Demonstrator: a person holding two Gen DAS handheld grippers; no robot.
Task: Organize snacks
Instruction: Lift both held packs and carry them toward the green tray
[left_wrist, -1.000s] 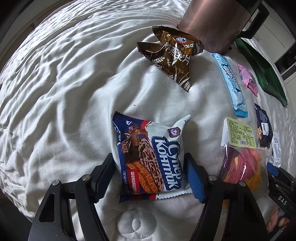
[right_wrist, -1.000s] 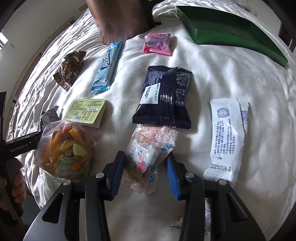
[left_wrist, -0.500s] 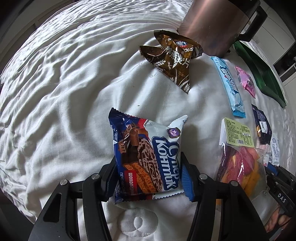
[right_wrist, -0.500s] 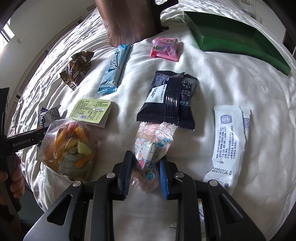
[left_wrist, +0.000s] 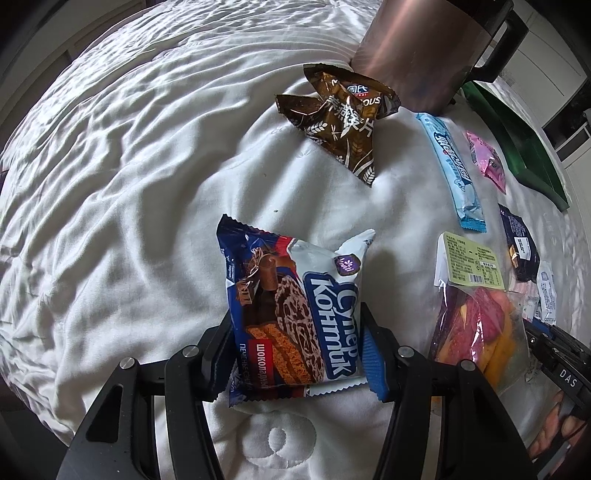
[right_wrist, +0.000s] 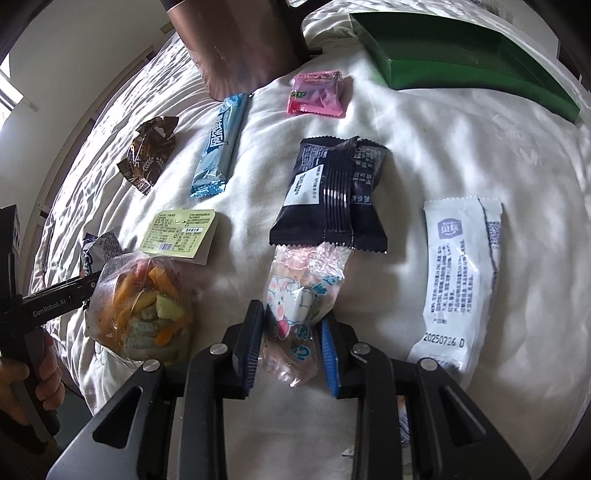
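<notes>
A white quilted bedspread (left_wrist: 122, 192) is covering the whole surface, creased into ripples and catching patchy sunlight. A copper-coloured metal jug (left_wrist: 417, 48) with a black handle (left_wrist: 498, 44) is standing upright at the far edge. In the right wrist view the jug (right_wrist: 240, 44) is sitting at the top, and a pale wall (right_wrist: 74, 55) is showing beyond the bedspread (right_wrist: 480, 155).

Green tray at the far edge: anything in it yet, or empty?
Empty as far as shown: the green tray shows only bare floor in the right wrist view, though its near wall hides part. Every snack lies on the white cloth.
</notes>
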